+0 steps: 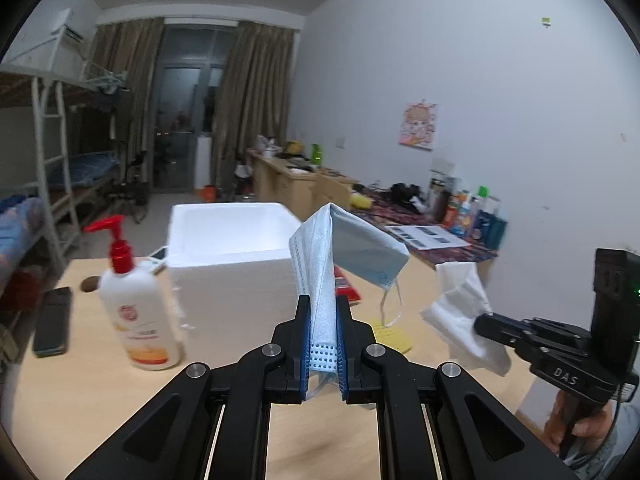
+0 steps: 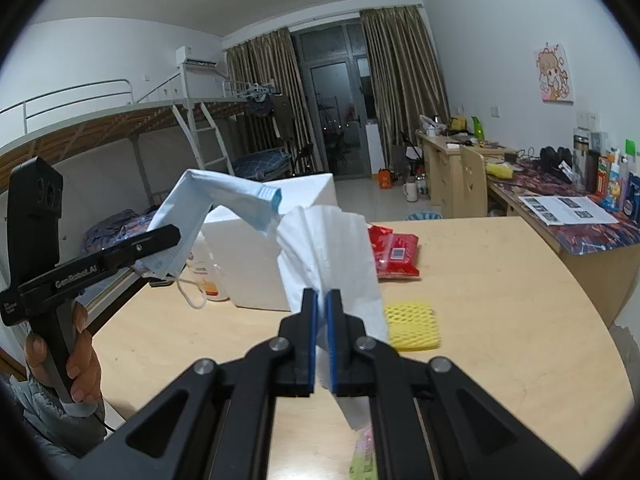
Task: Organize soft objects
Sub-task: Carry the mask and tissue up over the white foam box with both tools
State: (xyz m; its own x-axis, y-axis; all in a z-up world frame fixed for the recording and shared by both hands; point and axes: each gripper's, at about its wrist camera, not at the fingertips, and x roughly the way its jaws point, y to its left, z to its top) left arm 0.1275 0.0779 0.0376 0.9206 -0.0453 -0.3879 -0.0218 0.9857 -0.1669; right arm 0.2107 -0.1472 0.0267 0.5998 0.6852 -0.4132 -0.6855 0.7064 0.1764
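Two handheld grippers hang above a pale wooden bench (image 2: 500, 280), each carrying a soft item. The left gripper (image 1: 323, 308) has its fingers clamped on a blue face mask (image 1: 320, 256), which stands up from the grip, folds over at the top and droops toward 3 o'clock, one white ear loop (image 1: 390, 304) dangling clear of the bench. The right gripper (image 2: 322, 304) has its fingers closed on a crumpled white tissue (image 2: 328, 248), which billows upward from the grip and trails below it.

In the left wrist view, a white foam box (image 1: 232, 256) sits on the bench directly beyond the mask, its top open. A white pump bottle (image 1: 138, 300) with a red pump stands at 9 o'clock from the box, just beside its near corner, and a dark phone (image 1: 52, 320) lies farther toward 9 o'clock near the bench edge. The right gripper with its tissue appears at 3 o'clock in this view, well apart from the mask.

In the right wrist view, a yellow foam net (image 2: 412, 324) lies flat on the bench at 3 o'clock from the fingers, and a red packet (image 2: 394, 254) lies beyond it, near the box's right side. The left gripper and mask show at 10 o'clock, in front of the box.
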